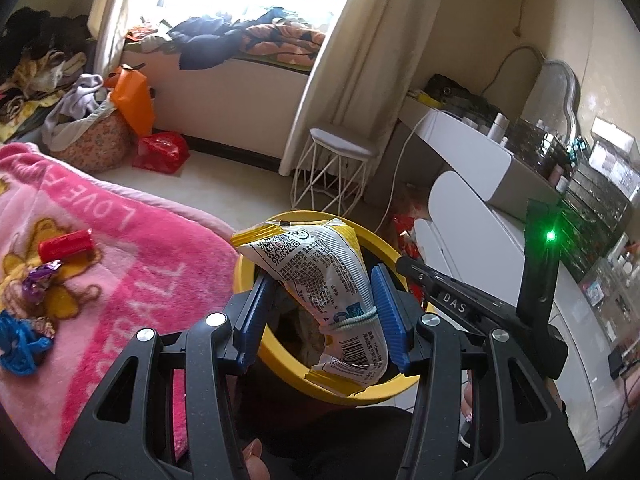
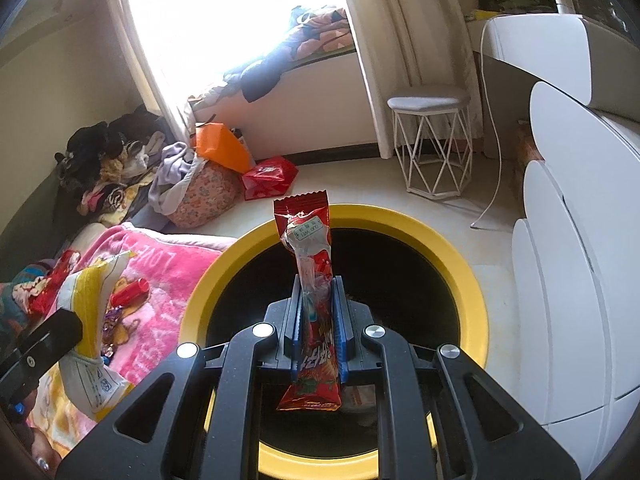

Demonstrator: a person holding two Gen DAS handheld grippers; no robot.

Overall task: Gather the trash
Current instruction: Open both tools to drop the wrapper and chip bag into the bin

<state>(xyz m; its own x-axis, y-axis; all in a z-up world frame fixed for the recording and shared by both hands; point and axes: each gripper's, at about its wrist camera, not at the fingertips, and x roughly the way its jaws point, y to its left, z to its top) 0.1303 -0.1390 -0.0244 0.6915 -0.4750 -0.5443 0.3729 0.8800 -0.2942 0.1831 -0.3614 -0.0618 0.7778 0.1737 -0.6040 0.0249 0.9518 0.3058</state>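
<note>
Pale tiled floor (image 2: 352, 184) and a sunlit window fill the background, with the yellow bin (image 2: 460, 264) standing beside a bed.

From the right wrist view, the right gripper (image 2: 318, 320) is clamped nearly shut on a red snack wrapper (image 2: 312, 280); the blue pads press its crumpled middle from both sides. The wrapper stands upright, its crimped top edge toward 12 o'clock and its flattened bottom end hanging toward 6 o'clock, directly over the bin's dark opening.

From the left wrist view, the left gripper (image 1: 324, 312) stands partly open and holds a white and yellow snack bag (image 1: 320, 280). The blue pads bear on the bag's pinched waist, where a pale green hair tie (image 1: 356, 318) is wound round it. The bag is printed with small text, a square code and a barcode, and it tilts from 10 o'clock down to 5 o'clock above the bin (image 1: 280, 360), whose rim shows behind and below it.

At 9 o'clock of the left gripper lies the pink blanket (image 1: 132, 272), bearing a red tube (image 1: 66, 244), a purple foil wrapper (image 1: 38, 280) and a blue tangled piece (image 1: 20, 344). At 12 o'clock beyond the bin stands a white wire stool (image 1: 336, 168); at 3 o'clock, a cluttered white dresser (image 1: 480, 148).
</note>
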